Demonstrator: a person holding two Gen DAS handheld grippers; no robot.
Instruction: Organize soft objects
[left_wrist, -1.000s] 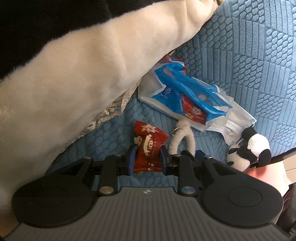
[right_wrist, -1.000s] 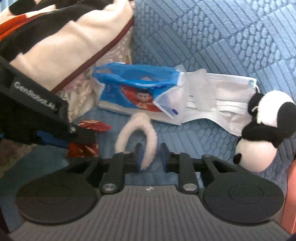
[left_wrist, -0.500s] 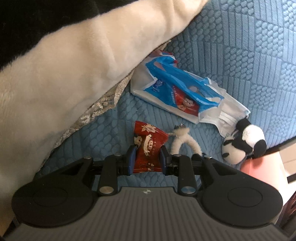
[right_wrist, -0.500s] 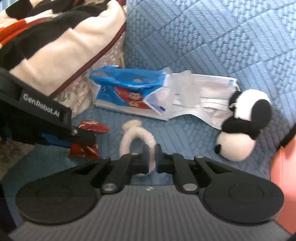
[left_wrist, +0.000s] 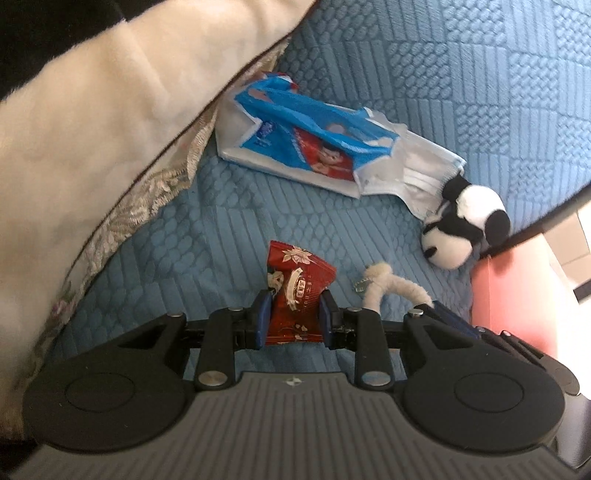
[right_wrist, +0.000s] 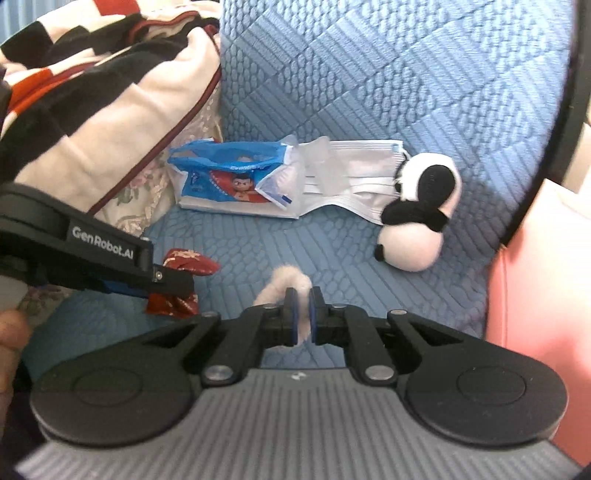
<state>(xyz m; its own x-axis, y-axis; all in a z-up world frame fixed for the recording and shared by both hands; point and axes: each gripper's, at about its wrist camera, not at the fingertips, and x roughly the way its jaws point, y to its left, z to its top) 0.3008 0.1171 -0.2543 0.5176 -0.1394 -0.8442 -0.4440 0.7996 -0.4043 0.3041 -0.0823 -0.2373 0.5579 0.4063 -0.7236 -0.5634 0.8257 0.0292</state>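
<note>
1. While both grippers hold loads, lift slowly: the left gripper (left_wrist: 293, 317) has its jaws clamped on the red snack packet (left_wrist: 295, 291), and the right gripper (right_wrist: 302, 314) is pinched tight on the fuzzy white loop (right_wrist: 286, 286).
2. The loop is limp, with a small metal clasp (left_wrist: 359, 285) dangling from it; my call is to raise it straight up so it doesn't snag the blue quilted cushion (right_wrist: 369, 92).
3. The panda plush (right_wrist: 417, 218), face mask (right_wrist: 354, 173) and blue tissue pack (right_wrist: 236, 181) lie near the cushion's back and are not yet sorted; the striped blanket (right_wrist: 92, 110) crowds the left side.
4. Versus 1 s ago: the right jaws were apart around the loop and are now shut on it. The left grip is unchanged. Both cameras have pulled back from the tissue pack.
</note>
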